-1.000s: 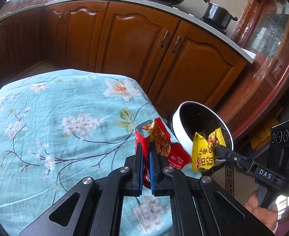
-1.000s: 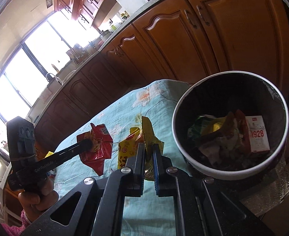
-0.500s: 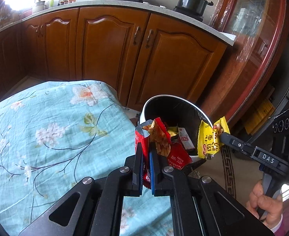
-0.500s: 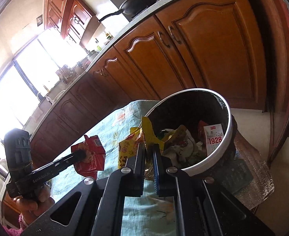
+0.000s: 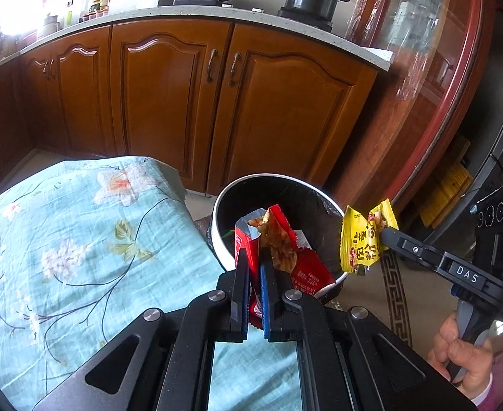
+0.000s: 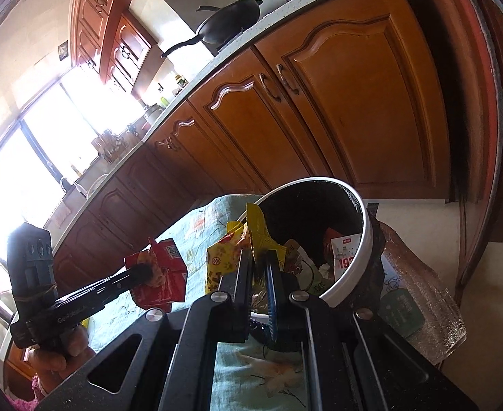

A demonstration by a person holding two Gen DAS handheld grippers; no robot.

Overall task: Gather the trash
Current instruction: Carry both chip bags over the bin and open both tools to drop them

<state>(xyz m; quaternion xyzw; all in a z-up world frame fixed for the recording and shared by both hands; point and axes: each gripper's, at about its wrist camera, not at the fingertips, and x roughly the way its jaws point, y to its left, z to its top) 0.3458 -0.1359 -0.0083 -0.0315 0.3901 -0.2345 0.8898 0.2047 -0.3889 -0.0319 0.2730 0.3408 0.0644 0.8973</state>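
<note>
At the left of the scene, a table under a floral blue cloth (image 5: 63, 239) is seen, with wooden kitchen cabinets (image 5: 169, 102) beyond it. Just right of the table's far corner a white-rimmed trash bin (image 5: 222, 198) stands on the floor; discarded packets, among them a white carton with red print (image 6: 345, 253), lie inside.

Above the near rim of the bin, a torn red snack wrapper (image 5: 306, 270) is pinched between the pressed-together jaws of the left gripper (image 5: 254, 275). The wrapper is crumpled and open at the top, with a printed food picture showing. Further right, past the bin's right rim, a creased yellow wrapper (image 5: 357, 243) with red characters is clamped in the right gripper (image 6: 259, 267), whose jaws are likewise closed on it.

Risk assessment: the yellow wrapper is judged to hang over or outside the rim rather than over the opening; if released there, it may fall to the floor. Both wrappers are light foil and may cling to the pads or drift during the drop. Release over the bin's centre is advised.
</note>
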